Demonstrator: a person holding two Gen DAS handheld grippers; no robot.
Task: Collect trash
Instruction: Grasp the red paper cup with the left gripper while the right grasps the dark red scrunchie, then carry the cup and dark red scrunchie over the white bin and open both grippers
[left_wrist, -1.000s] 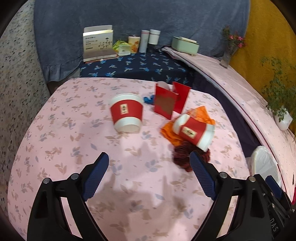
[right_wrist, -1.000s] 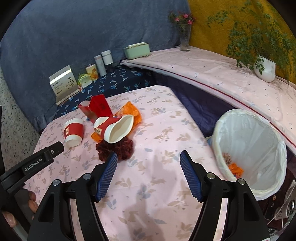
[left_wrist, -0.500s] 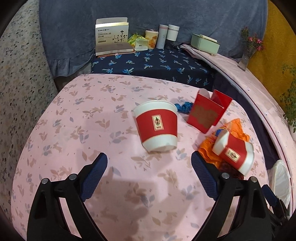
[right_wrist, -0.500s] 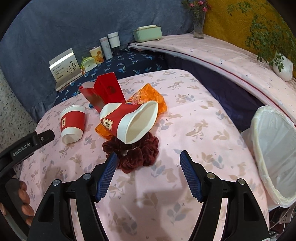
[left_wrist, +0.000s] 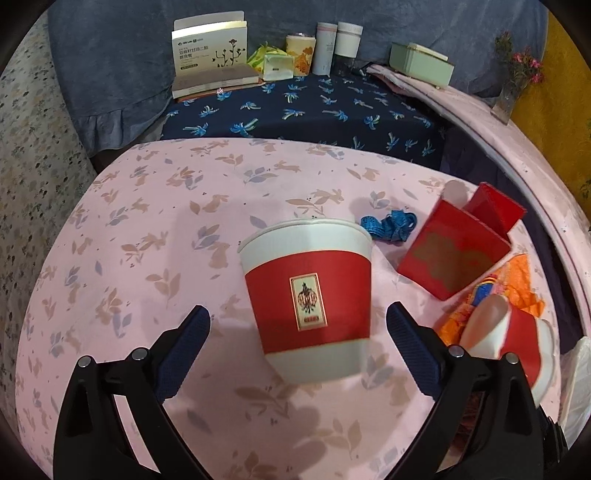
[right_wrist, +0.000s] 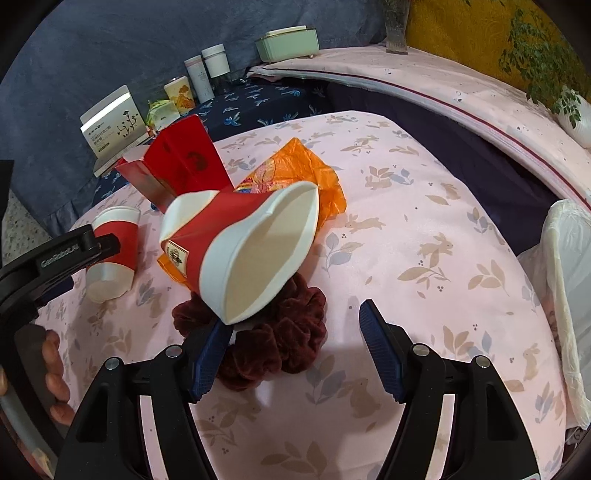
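Note:
A red and white paper cup (left_wrist: 310, 295) lies on the pink cloth with its base toward me. Its lower half sits between the fingers of my left gripper (left_wrist: 298, 319), whose jaws are opening and do not touch it. A second, squashed cup (right_wrist: 243, 243) rests tilted on a dark red scrunchie (right_wrist: 280, 332) with its mouth facing me. My right gripper (right_wrist: 293, 321) is open around the scrunchie, its left fingertip just under the cup's rim. An orange wrapper (right_wrist: 314, 173), a red paper box (right_wrist: 184, 158) and a blue ribbon (left_wrist: 391, 225) lie behind.
A bin with a white liner (right_wrist: 565, 280) stands off the table's right edge. A book, jars and a green box (left_wrist: 421, 62) line the dark blue shelf behind. A hand (right_wrist: 55, 369) holds the left gripper's handle at the left.
Both grippers came forward and down. The first cup now sits between the left fingers, which spread a little. The squashed cup and scrunchie now lie just ahead of the right fingers.

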